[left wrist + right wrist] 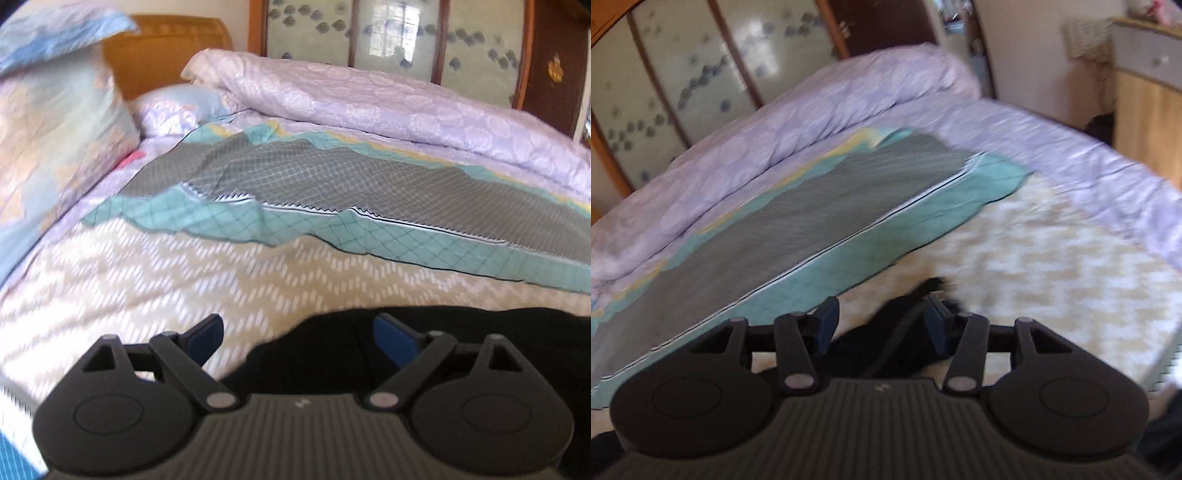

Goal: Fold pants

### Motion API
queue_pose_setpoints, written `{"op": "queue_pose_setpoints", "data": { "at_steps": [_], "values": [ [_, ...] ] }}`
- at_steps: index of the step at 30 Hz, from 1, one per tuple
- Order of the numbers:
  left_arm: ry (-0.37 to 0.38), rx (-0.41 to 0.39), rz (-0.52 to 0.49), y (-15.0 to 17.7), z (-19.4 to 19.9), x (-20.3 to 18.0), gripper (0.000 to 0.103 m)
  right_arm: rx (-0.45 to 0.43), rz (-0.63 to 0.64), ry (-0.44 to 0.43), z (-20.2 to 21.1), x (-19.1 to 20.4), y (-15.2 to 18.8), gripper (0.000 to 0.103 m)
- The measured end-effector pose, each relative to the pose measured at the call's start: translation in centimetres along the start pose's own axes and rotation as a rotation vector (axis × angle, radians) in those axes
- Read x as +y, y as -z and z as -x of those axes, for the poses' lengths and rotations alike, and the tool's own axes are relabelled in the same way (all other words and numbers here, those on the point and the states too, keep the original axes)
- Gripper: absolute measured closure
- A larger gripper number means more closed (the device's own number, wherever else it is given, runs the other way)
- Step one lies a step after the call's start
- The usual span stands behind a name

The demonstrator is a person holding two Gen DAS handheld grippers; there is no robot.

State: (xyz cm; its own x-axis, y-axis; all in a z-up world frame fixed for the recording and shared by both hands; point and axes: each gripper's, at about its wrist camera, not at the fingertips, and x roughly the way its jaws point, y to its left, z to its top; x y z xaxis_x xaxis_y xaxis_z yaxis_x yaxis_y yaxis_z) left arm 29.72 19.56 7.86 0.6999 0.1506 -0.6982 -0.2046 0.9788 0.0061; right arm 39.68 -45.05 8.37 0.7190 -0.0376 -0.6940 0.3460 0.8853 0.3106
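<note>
The black pants (480,332) lie on the cream zigzag bedspread (147,266) at the near edge of the bed. My left gripper (297,330) hovers over their left end, jaws spread wide, and nothing is caught between its blue pads (391,336). In the right wrist view a bunched end of the pants (871,343) with a ribbed seam lies below my right gripper (881,314). Its jaws stand about half apart around the fabric, and the pads (827,317) do not appear to press on it. Most of the pants are hidden under the gripper bodies.
A folded teal and grey blanket (332,192) lies across the middle of the bed, with a rolled lilac quilt (369,99) behind it. Pillows (55,122) lean on the wooden headboard (166,51) at the left. A wardrobe (683,74) and a wooden cabinet (1145,110) stand beyond the bed.
</note>
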Motion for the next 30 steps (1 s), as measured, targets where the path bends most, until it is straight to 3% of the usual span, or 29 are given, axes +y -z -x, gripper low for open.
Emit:
{"op": "queue_pose_setpoints", "data": {
  "at_steps": [2, 4, 6, 7, 8, 9, 10, 11, 14, 16, 20, 25, 28, 30],
  "values": [
    [0.015, 0.004, -0.025, -0.2, -1.1, -0.9, 0.007, 0.054, -0.006, 0.021, -2.8, 1.2, -0.2, 0.050],
    [0.019, 0.021, -0.045, 0.1, -2.7, -1.6, 0.010, 0.108, -0.022, 0.089, -6.5, 2.3, -0.2, 0.050],
    [0.023, 0.040, -0.056, 0.7, -3.8, -2.4, 0.034, 0.145, -0.016, 0.211, -9.5, 2.4, 0.5, 0.050],
    [0.046, 0.065, -0.060, 1.1, -4.3, -2.7, 0.065, 0.168, -0.020, 0.241, -10.6, 2.1, 1.2, 0.050],
    [0.061, 0.083, -0.065, 1.6, -4.8, -2.6, 0.082, 0.165, -0.005, 0.252, -11.5, 2.0, 1.7, 0.057],
    [0.050, 0.079, -0.079, 1.8, -4.7, -3.1, 0.084, 0.148, 0.035, 0.287, -11.5, 2.2, 2.4, 0.077],
    [0.037, 0.061, -0.098, 2.1, -4.1, -3.6, 0.089, 0.136, 0.082, 0.336, -11.8, 2.7, 2.7, 0.087],
    [0.033, 0.034, -0.125, 2.3, -3.3, -4.0, 0.090, 0.133, 0.094, 0.314, -11.5, 2.7, 2.6, 0.098],
    [0.052, -0.039, -0.130, 1.5, 0.2, -3.8, 0.091, 0.045, 0.015, 0.230, -8.4, 1.6, 1.8, 0.099],
    [0.086, -0.099, -0.086, 0.7, 3.4, -2.8, 0.091, -0.048, -0.064, 0.150, -5.3, 0.0, 0.8, 0.099],
    [0.150, -0.199, 0.010, 0.4, 9.8, -0.8, 0.092, -0.145, -0.263, -0.009, 2.0, -4.7, -0.2, 0.099],
    [0.269, -0.292, 0.072, 5.2, 17.7, 0.6, 0.091, -0.231, -0.439, -0.094, 11.8, -13.0, 2.6, 0.098],
    [0.330, -0.255, 0.088, 9.6, 20.5, 1.2, 0.091, -0.261, -0.495, -0.083, 17.2, -17.7, 6.5, 0.098],
    [0.361, -0.206, 0.083, 13.0, 21.6, 1.2, 0.090, -0.258, -0.503, -0.029, 19.6, -20.7, 9.8, 0.098]
  ]
}}
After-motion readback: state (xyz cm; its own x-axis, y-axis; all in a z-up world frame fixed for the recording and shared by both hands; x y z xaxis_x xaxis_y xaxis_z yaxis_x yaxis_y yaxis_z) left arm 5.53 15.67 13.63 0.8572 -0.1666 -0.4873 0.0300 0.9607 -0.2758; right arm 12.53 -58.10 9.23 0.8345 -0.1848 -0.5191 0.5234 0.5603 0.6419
